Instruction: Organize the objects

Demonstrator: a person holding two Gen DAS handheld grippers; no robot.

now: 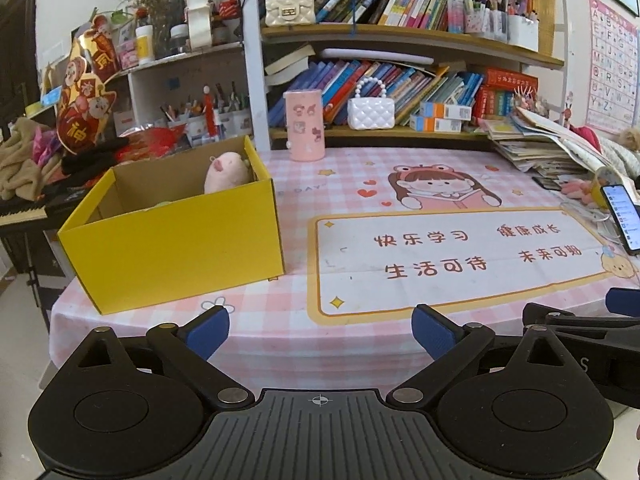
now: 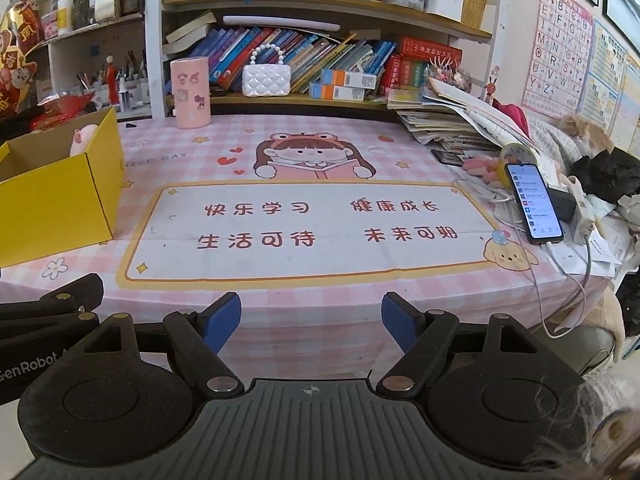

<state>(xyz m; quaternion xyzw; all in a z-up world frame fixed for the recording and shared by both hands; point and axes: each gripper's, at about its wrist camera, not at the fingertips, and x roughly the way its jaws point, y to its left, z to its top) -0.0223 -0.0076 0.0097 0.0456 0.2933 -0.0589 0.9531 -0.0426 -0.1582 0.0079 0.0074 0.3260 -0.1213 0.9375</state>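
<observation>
Both of your grippers stood with jaws apart and nothing between them, the left gripper [image 1: 320, 334] and the right gripper [image 2: 311, 322] hanging side by side over the near edge of the pink checked tablecloth [image 2: 400, 152]. One pink plush pig [image 1: 226, 172] already sat in the yellow box [image 1: 176, 248] at the left. Judging by that, you did well to pick your next item before reaching; the pink cylinder [image 2: 190, 94] at the back looked likeliest.
</observation>
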